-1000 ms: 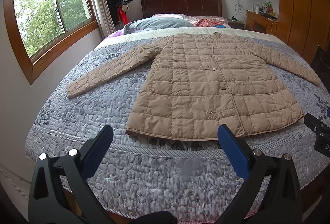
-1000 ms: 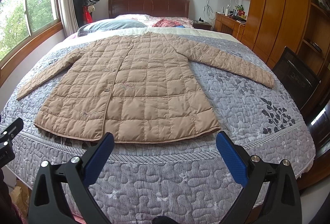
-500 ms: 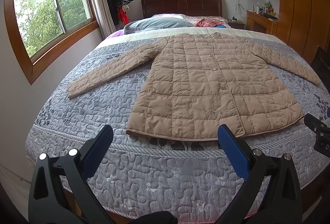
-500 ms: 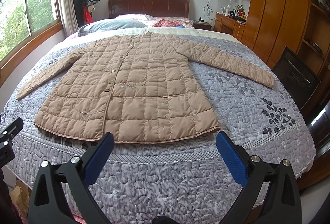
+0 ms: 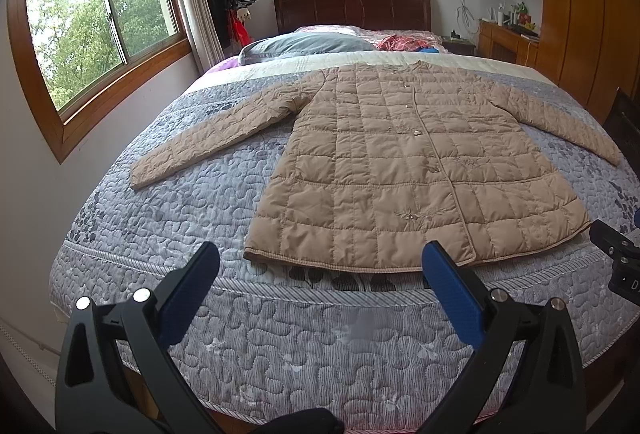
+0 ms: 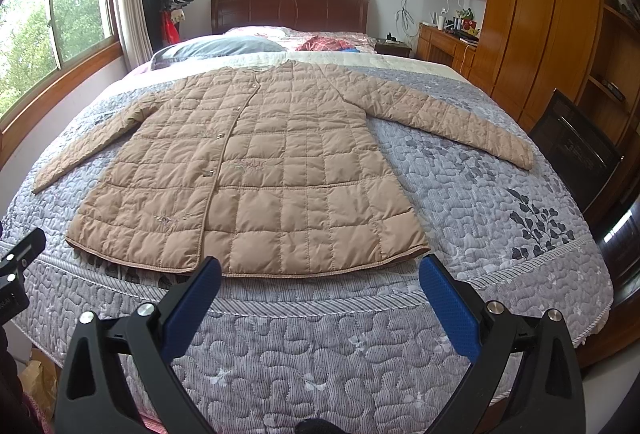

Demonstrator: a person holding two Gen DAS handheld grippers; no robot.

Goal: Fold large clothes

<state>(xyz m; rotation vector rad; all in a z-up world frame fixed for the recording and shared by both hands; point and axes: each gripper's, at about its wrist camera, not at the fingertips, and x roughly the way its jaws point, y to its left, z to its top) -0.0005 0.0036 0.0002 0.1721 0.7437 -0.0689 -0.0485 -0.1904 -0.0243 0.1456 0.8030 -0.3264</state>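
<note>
sunlight comes through the wooden windows [image 5: 104, 30] of a bedroom, and a big bed [image 5: 248, 338] with a grey quilted cover fills most of both views. a pillow [image 5: 304, 44] and some red cloth [image 5: 400, 43] lie up by the dark headboard [image 6: 288, 12].

the tan padded coat [image 5: 400, 170] lies flat on the bed, front side up and buttoned. its bottom edge is near the foot of the bed. one sleeve [image 5: 216, 138] points out toward the window side, and the other sleeve [image 6: 448, 118] points toward the wooden wardrobe [image 6: 540, 14].

no fold looks started yet. a good first step would likely be to pick up a sleeve by its end and lay it across the body of the coat. the coat is puffy, so a grip should take enough cloth that it does not slip out. both sides should be folded evenly so the pile comes out neat.

the left gripper [image 5: 320, 274] hangs in the air in front of the foot of the bed, near the coat's bottom edge on the window side. its blue jaws are spread wide with nothing in them. the right gripper [image 6: 320, 276] hangs the same way, near the bottom edge on the wardrobe side. its jaws are wide apart too, with nothing held. neither one touches the coat.
</note>
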